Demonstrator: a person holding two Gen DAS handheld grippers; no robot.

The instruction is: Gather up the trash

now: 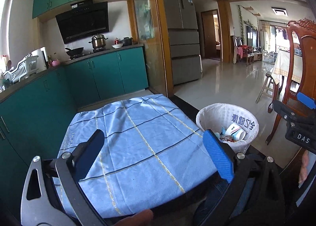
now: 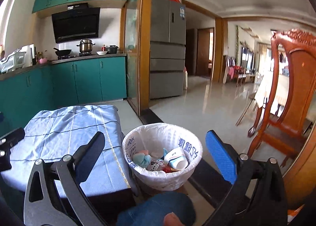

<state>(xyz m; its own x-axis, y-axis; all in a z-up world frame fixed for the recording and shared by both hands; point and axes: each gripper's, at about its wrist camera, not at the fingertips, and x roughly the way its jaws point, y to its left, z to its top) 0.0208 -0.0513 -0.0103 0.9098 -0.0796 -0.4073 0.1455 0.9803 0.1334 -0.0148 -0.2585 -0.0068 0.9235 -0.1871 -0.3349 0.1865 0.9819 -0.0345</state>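
two hand-held grippers agape, empty; one lined bin

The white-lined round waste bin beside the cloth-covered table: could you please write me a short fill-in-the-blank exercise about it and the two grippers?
1. The round waste bin is lined with a ____ plastic bag.
2. The white paper cup lies ____ the bin.
3. The light blue checked tablecloth has ____ on it.
4. The left gripper and right gripper both hold ____.

Missing words: white; inside; nothing; nothing
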